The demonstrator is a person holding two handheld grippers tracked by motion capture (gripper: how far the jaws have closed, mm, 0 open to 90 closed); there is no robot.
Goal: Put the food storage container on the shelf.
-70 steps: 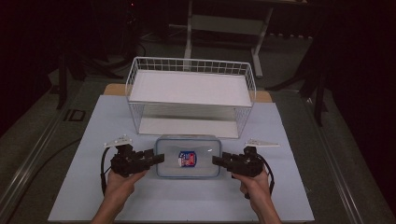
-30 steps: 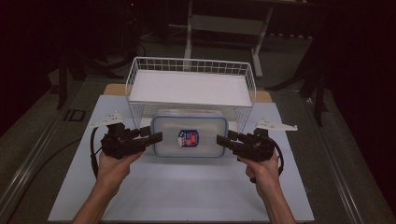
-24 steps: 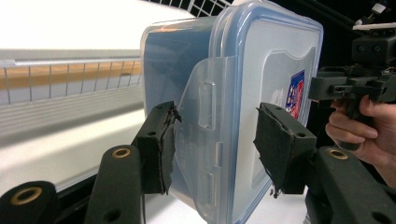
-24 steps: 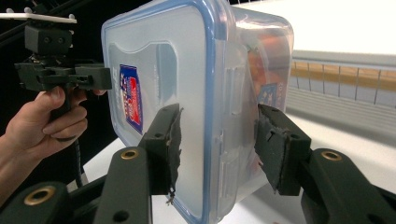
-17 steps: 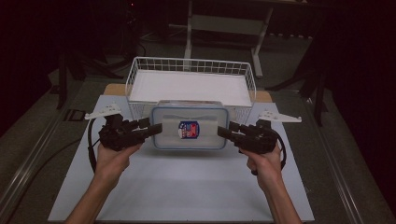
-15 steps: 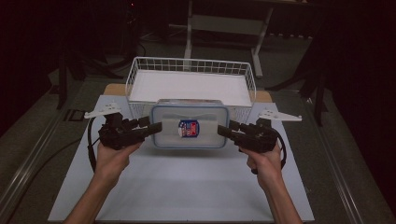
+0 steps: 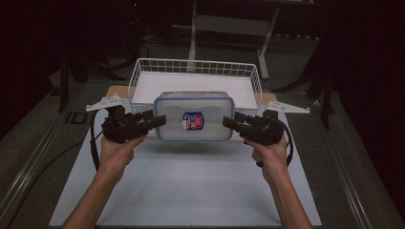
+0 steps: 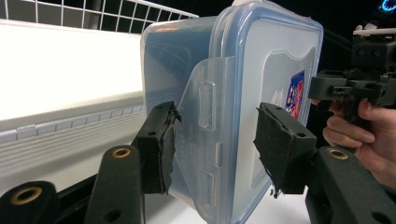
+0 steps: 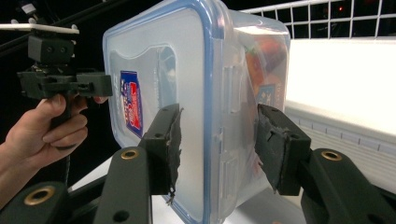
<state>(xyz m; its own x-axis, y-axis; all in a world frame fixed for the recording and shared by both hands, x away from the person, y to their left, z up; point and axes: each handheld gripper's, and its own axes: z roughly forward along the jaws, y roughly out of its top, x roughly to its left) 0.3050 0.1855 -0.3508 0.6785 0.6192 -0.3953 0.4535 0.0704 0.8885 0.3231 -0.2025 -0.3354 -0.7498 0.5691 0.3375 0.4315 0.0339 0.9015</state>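
Plastic box with blue-rimmed lid is lifted off the white mat, just in front of the wire basket. Left gripper pinches its left end, right gripper pinches its right end. Each pair of jaws clamps across the lid edge.

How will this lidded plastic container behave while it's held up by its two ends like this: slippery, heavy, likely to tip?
The container looks rigid, showing no flex between the left gripper and right gripper. Its smooth clear walls are probably slippery against the pads. Held only at the end latches, it may pivot; the contents seen through the wall could shift.
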